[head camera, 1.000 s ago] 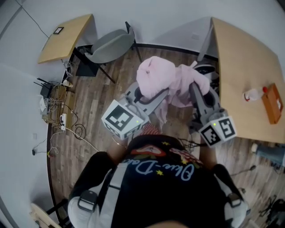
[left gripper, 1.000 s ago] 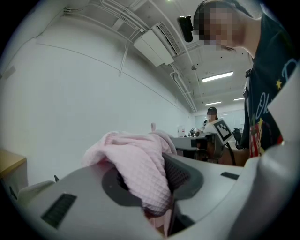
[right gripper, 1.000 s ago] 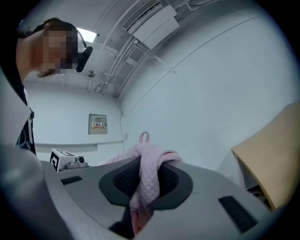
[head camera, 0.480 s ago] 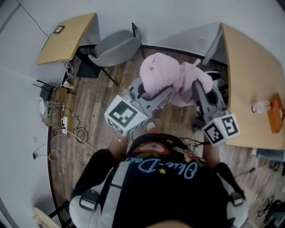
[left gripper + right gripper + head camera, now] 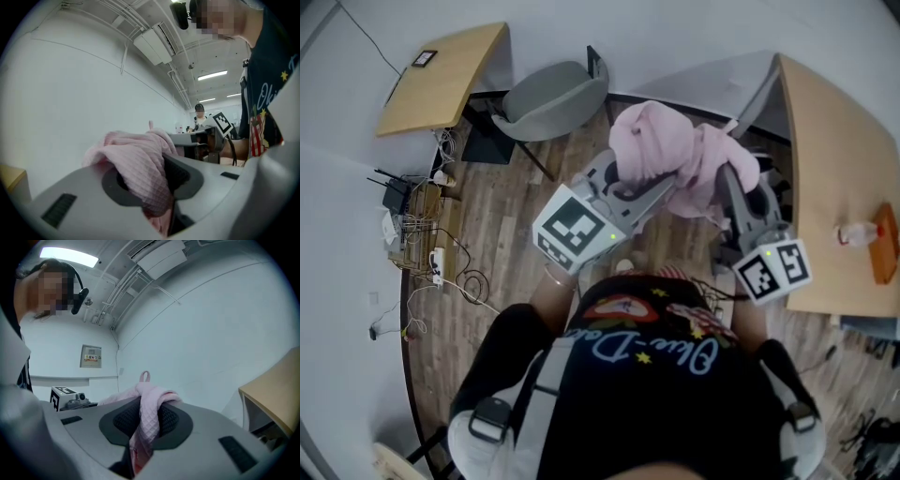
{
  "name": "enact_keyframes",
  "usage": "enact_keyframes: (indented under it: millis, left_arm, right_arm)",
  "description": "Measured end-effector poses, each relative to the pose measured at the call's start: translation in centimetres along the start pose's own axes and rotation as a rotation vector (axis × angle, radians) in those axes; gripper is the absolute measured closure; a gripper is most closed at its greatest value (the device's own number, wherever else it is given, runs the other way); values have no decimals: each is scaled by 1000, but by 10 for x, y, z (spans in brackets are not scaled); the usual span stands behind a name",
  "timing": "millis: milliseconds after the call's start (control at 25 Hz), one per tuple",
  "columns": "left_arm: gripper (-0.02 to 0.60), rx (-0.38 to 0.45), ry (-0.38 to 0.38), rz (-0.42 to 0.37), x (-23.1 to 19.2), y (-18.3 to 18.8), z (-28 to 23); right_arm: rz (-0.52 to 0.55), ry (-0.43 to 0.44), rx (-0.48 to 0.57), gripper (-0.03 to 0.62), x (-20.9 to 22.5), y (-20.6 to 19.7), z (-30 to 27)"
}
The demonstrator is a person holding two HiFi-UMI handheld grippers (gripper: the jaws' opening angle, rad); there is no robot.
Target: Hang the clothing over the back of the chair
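Nearest, the left gripper (image 5: 149, 176) was clamped on a thick fold of the pink garment (image 5: 675, 150), the quilted cloth bulging up between its pads and over the top. The right gripper (image 5: 143, 420) was closed on a thinner fold of the same piece, with a small hanging loop (image 5: 144, 376) standing up just beyond the pads. Both pointed roughly level, away from the person.

From the head view the garment was off the floor at about one o'clock from the person, bunched in a mound between the two grippers with a loose part sagging beneath. It looked soft, light and limp. It would probably not hold a shape and would drape wherever it was laid. Two grips well apart along one edge would likely spread it best, and an uneven drape could slide off.

Further out, at eleven o'clock, the grey chair (image 5: 551, 92) stood on the wooden floor (image 5: 502, 225), apart from the garment and bare. A bench (image 5: 830, 159) lay at two o'clock, beyond the right gripper.
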State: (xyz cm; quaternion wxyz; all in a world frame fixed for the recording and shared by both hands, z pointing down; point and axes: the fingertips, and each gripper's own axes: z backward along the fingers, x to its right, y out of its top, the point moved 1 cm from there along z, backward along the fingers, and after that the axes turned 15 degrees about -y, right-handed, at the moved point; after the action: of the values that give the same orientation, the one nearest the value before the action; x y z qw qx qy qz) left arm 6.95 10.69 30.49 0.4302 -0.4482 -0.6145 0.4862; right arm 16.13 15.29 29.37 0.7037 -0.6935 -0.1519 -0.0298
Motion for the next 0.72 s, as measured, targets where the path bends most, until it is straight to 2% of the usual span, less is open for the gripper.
enact_keyframes:
  millis: [360,720]
  left_arm:
    - [466,11,-4,27,-39,-12,9]
    - [466,-17,61,37,-122,-8,7]
  right_arm:
    - [22,12,-17,540,-10,-4,-44]
    - [-12,61,-45,540,-4,9,-134]
